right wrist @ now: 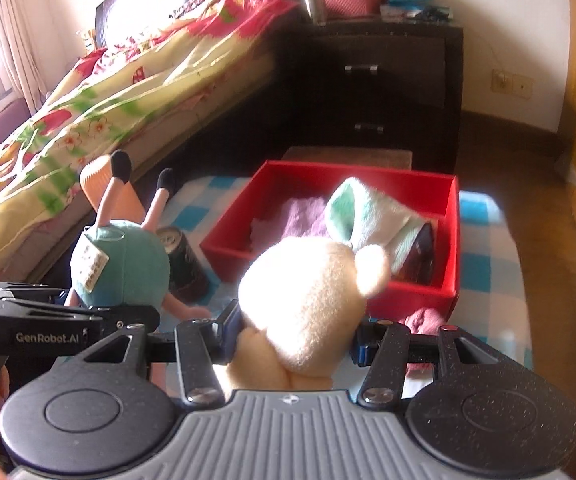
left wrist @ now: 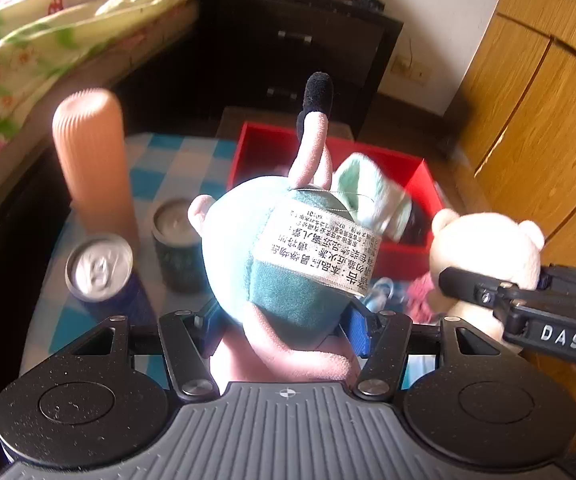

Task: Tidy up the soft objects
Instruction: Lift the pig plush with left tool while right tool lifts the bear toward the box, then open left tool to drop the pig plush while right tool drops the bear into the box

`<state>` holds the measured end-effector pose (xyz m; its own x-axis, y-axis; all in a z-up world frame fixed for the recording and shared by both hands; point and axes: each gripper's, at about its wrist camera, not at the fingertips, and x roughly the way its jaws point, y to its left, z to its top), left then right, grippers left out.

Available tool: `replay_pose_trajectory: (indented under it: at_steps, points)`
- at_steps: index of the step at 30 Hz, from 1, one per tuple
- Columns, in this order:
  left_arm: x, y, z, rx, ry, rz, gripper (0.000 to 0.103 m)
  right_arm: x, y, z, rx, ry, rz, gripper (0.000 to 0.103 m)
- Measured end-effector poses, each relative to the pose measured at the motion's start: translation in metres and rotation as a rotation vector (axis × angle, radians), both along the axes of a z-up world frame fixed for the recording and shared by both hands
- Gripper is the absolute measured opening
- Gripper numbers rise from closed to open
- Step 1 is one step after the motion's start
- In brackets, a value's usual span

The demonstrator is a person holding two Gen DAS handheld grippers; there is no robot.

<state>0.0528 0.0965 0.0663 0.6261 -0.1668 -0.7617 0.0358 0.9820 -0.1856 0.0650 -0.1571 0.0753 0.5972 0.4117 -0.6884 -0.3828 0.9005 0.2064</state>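
Note:
My left gripper [left wrist: 286, 320] is shut on a teal and pink plush doll [left wrist: 288, 288] with a white printed label. The doll hangs upside down, its black-shoed legs pointing up. In the right wrist view the same doll [right wrist: 128, 268] sits at the left in the left gripper [right wrist: 100, 304]. My right gripper [right wrist: 295, 338] is shut on a cream plush bear [right wrist: 307, 300]. The bear [left wrist: 487, 248] also shows at the right of the left wrist view, in the right gripper [left wrist: 475, 280]. Behind both stands a red box [right wrist: 327, 172] holding a mint and white sock [right wrist: 371, 216] and a purple cloth [right wrist: 303, 216].
On the blue checked tablecloth [left wrist: 168, 168] stand an orange ribbed bottle [left wrist: 92, 160], a blue can [left wrist: 100, 268] and a dark can [left wrist: 176, 232]. A maroon soft item [right wrist: 423, 320] lies by the box. A bed [right wrist: 88, 120] is left, a dark nightstand [right wrist: 387, 68] behind, a wooden wardrobe [left wrist: 527, 120] right.

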Motion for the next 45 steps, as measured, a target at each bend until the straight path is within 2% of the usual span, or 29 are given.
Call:
replay_pose_trajectory:
  at_steps: [8,23,31,35,41,45]
  points:
    - [0.02,-0.008,0.02,-0.038,-0.073,0.01,0.06,0.014,-0.006,0.017,0.011,-0.051,-0.03,0.029]
    - [0.08,-0.017,0.034,-0.034,-0.123,0.024,0.06,0.074,-0.01,0.035,0.007,-0.107,-0.096,0.029]
    - [0.086,-0.017,0.058,-0.097,-0.175,0.019,0.06,0.087,-0.033,0.053,0.084,-0.114,-0.15,0.029]
    - [0.091,-0.023,0.053,-0.075,-0.163,0.024,0.061,0.089,-0.035,0.059,0.074,-0.128,-0.161,0.03]
    - [0.112,-0.023,0.037,-0.088,-0.13,0.042,0.061,0.11,-0.032,0.043,0.048,-0.08,-0.178,0.03]
    - [0.128,-0.028,0.033,-0.061,-0.13,0.058,0.061,0.125,-0.029,0.038,0.042,-0.08,-0.183,0.03]
